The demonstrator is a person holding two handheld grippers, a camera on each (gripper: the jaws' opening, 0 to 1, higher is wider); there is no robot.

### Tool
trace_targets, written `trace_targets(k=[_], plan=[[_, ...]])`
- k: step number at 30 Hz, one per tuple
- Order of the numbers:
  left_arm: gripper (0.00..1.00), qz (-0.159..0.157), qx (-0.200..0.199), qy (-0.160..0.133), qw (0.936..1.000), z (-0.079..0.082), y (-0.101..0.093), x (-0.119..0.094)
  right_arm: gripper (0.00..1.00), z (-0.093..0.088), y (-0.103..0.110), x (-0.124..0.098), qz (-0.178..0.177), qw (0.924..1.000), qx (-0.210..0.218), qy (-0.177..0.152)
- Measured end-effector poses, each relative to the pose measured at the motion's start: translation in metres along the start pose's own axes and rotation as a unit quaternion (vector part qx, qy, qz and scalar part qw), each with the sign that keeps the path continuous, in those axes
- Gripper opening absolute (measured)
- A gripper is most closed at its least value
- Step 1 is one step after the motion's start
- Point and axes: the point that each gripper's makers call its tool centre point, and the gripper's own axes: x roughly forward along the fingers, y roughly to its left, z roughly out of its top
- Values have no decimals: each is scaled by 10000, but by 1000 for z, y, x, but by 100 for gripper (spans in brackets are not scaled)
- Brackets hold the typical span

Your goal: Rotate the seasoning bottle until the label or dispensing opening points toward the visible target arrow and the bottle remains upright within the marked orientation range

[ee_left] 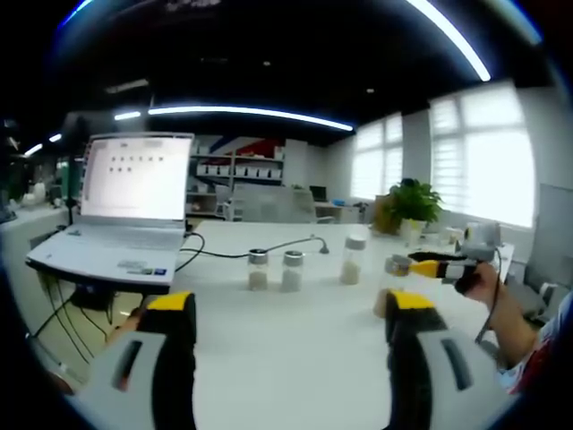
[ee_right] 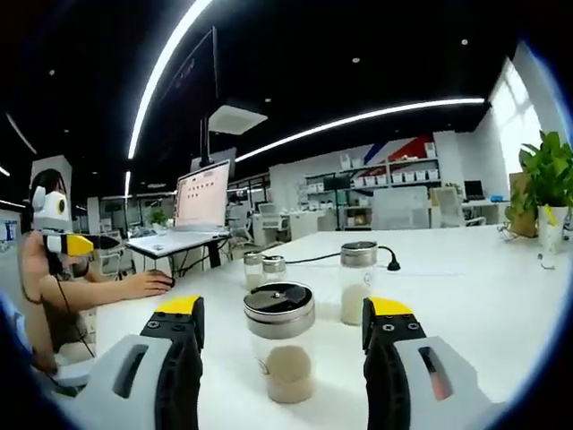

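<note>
- Left gripper view: the left gripper [ee_left: 291, 313] sits at the bottom of the frame, jaws spread wide with nothing between them but bare white table [ee_left: 295, 367].
- At mid-frame two small jars [ee_left: 275, 270] stand side by side, upright, with a taller jar [ee_left: 352, 259] to their right.
- The right gripper [ee_left: 430, 267] comes in from the right edge at mid-height, held by a hand [ee_left: 491, 285]; a bottle [ee_left: 395, 288] stands upright at its tip, partly hidden behind the left gripper's right jaw.
- A laptop [ee_left: 125, 210] stands open in the left of the frame, and a plant [ee_left: 412, 204] at right of centre.
- Right gripper view: the right gripper [ee_right: 282, 321] rises from the bottom, jaws wide apart. The bottle [ee_right: 279, 351] stands upright between them at lower centre, touching neither jaw, its dark lid on and pale powder in its base.
- Behind it the taller jar [ee_right: 357, 279] stands at centre-right, and the two small jars [ee_right: 263, 268] at centre-left.
- The left gripper [ee_right: 61, 228] shows at the left edge, held by a person; whether it is open I cannot tell here.
</note>
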Motion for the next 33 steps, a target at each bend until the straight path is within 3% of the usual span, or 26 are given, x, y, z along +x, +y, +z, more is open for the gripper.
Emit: trace_targets(k=[6,11,13,22,29,33], plan=[[92,9,-5,-10,10000,0,0,-2,74,4,-4,-5,24,9999,-3,-102],[92,23,-8,-27,10000,1,1,-3,69,13,-1,-2,377,9991,-110,-154],[92,28,-7,-27,10000,1,2,-3,69,13,3,0,635,9979,-81,-34],[92,-4,1,-2,10000,0,0,-1,64,11,7,0,1154,9931,-165,96],[92,27,-14,-30,10000,2,2,-3,60,-1,19,18,1590,9849,-476,485],[92,28,-9,-24,10000,2,2,-2,60,-4,20,26,1695,9830,-455,543]])
